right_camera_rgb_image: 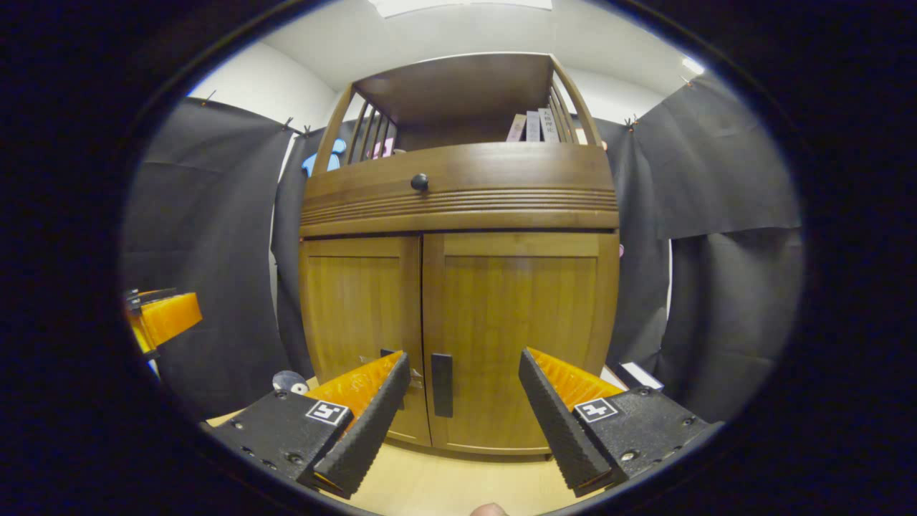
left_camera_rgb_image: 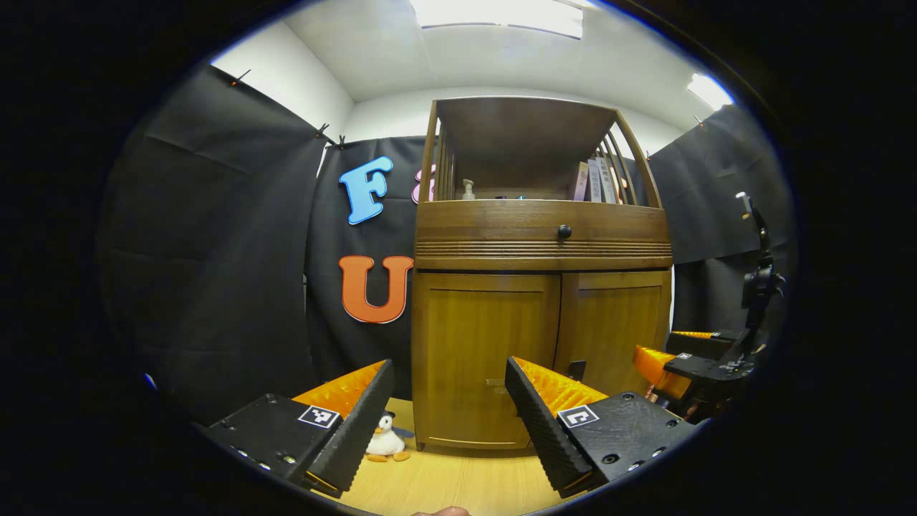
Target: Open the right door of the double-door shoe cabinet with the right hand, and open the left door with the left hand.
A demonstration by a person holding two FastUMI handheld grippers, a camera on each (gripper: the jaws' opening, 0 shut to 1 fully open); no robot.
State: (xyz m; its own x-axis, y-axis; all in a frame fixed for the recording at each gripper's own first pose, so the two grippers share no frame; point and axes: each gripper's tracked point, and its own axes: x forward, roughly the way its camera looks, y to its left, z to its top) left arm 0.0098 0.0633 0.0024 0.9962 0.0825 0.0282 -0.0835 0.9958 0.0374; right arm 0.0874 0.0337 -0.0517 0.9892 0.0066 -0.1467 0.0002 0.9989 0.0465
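Note:
The wooden shoe cabinet has its two doors shut. In the left gripper view the left door (left_camera_rgb_image: 480, 351) faces me, with the right door (left_camera_rgb_image: 616, 322) beside it. My left gripper (left_camera_rgb_image: 450, 365) is open a short way in front of the left door, with nothing between its fingers. In the right gripper view the right door (right_camera_rgb_image: 519, 322) carries a dark upright handle (right_camera_rgb_image: 442, 385) near the centre seam. My right gripper (right_camera_rgb_image: 463, 358) is open just ahead of that handle and not touching it. The left door (right_camera_rgb_image: 358, 308) stands to the left.
Above the doors are a drawer with a round knob (left_camera_rgb_image: 564, 231) and an open shelf with books (left_camera_rgb_image: 598, 179) and a bottle (left_camera_rgb_image: 468, 190). A plush duck (left_camera_rgb_image: 385, 441) lies on the wooden floor by the cabinet's left corner. A dark stand (left_camera_rgb_image: 759, 279) rises at the right.

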